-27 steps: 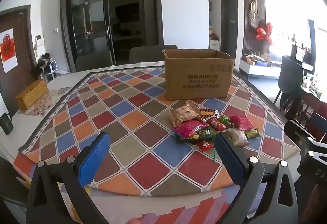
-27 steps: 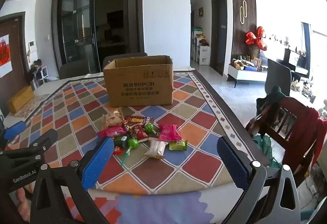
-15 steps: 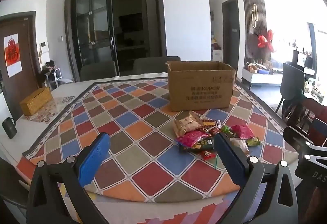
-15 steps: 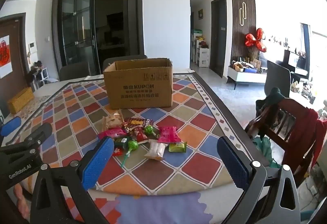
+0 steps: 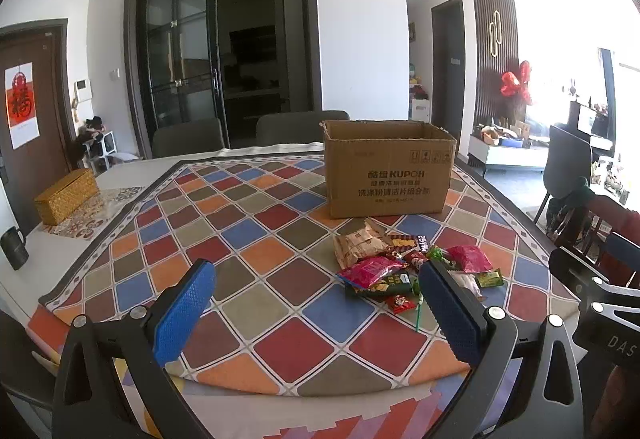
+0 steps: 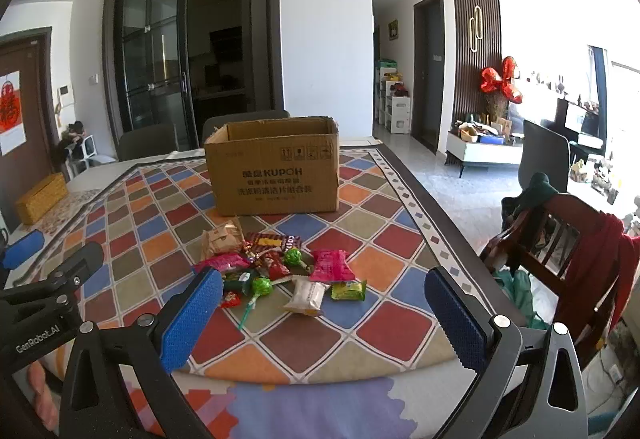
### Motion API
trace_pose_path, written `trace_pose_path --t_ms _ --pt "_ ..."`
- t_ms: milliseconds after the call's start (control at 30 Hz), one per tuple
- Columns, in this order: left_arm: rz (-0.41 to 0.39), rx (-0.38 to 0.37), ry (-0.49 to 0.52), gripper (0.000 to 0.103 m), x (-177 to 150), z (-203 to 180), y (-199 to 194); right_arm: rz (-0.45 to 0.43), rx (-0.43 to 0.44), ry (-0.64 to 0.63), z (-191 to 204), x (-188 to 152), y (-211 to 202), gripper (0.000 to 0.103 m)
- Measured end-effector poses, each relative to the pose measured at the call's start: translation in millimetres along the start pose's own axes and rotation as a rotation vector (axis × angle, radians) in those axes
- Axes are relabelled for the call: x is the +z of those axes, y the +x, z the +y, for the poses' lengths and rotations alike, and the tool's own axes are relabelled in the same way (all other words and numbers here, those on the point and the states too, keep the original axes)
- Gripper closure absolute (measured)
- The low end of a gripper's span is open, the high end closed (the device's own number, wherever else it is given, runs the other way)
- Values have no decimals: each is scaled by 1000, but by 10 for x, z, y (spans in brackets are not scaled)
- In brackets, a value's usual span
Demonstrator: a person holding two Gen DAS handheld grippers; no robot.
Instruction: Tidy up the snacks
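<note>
Both views have risen slightly; bright crinkly snacks (image 6: 280,275) lie heaped before both spread, empty tools.

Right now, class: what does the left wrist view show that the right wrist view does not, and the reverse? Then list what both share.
Only the left wrist view shows the dark mug at the table's left edge. Only the right wrist view shows the white shelving unit by the far wall and the red garment draped on the wooden chair. Both share the cardboard box, the snack pile, the woven yellow box, the chequered tablecloth and the red balloon. The left gripper and right gripper are both open and empty.
</note>
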State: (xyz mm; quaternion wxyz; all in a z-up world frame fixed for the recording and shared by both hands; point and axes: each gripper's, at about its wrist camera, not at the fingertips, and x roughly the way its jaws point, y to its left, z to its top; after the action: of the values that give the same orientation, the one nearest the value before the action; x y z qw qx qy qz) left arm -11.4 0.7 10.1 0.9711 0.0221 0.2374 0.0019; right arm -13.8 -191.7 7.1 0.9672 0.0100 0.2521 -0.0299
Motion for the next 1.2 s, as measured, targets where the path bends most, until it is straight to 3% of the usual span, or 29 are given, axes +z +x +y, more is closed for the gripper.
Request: trace_pose_path --t_ms 1200 --pt "-9 0 -1 0 11 -4 -15 -7 0 -1 2 3 -11 1"
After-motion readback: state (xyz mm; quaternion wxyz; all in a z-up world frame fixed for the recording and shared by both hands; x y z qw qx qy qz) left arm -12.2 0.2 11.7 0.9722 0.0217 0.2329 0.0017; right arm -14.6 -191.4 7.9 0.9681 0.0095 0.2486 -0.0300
